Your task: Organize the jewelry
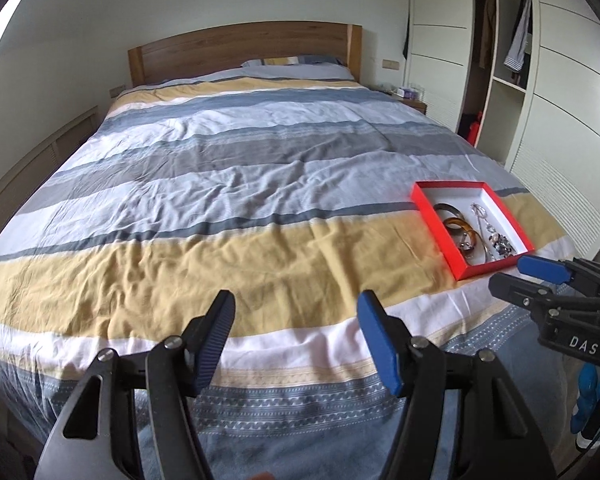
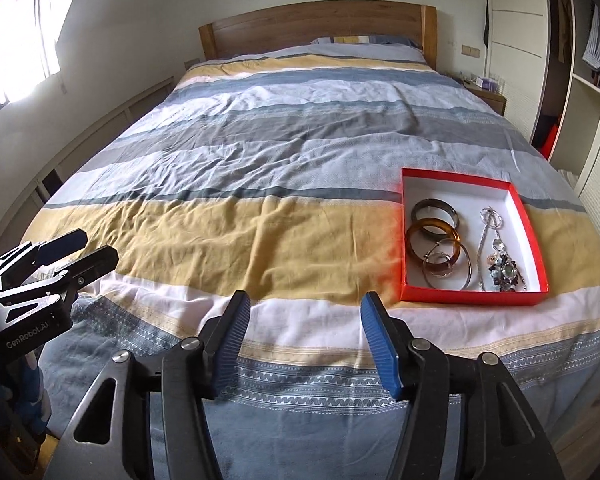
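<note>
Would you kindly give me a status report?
Left gripper, right gripper open, empty. Bangles, necklace in red cardboard box on striped bed. Nothing blocking.

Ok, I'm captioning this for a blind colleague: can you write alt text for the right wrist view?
An open red box of bangles and a beaded necklace sits on a striped bed. The open right gripper hovers near the foot of the bed, left of the box, holding nothing.

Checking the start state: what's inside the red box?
Inside the red box: overlapping bangles, a thin hoop and a beaded necklace. Anything beneath the pile is hidden.
</note>
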Tool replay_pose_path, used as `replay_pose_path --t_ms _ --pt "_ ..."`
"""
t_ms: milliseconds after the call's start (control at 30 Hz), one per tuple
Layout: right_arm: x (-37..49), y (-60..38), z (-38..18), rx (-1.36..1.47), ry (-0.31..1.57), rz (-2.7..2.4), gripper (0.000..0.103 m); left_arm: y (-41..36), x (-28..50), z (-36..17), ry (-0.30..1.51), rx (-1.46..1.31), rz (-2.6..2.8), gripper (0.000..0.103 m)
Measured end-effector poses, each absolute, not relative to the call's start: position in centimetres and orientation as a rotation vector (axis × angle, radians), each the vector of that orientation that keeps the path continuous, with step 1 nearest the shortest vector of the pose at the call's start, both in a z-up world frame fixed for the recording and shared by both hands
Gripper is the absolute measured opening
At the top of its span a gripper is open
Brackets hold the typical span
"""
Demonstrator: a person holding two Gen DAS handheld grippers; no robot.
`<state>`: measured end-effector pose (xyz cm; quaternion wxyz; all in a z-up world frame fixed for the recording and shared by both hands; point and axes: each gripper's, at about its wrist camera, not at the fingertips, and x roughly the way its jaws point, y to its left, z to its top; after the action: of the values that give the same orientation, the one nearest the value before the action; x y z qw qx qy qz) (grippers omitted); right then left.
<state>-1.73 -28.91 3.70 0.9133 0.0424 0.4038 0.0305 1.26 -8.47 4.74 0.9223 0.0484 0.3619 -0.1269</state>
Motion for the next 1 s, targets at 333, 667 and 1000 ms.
replay_pose_path --t_ms 333,667,1000 --pt "-2.0 -27.8 3.6 0.08 0.827 -0.018 0.077 -5.8 0.3 3.9 0.756 0.061 -0.229 0.061" --pt "-1.9 -28.1 2.3 0.089 0.852 -0.051 0.093 -5.0 0.5 3.1 0.779 0.066 -0.207 0.062" --pt "-1.6 -28.9 1.1 0.112 0.863 -0.064 0.102 -5.8 1.1 2.5 0.8 0.075 -0.212 0.062"
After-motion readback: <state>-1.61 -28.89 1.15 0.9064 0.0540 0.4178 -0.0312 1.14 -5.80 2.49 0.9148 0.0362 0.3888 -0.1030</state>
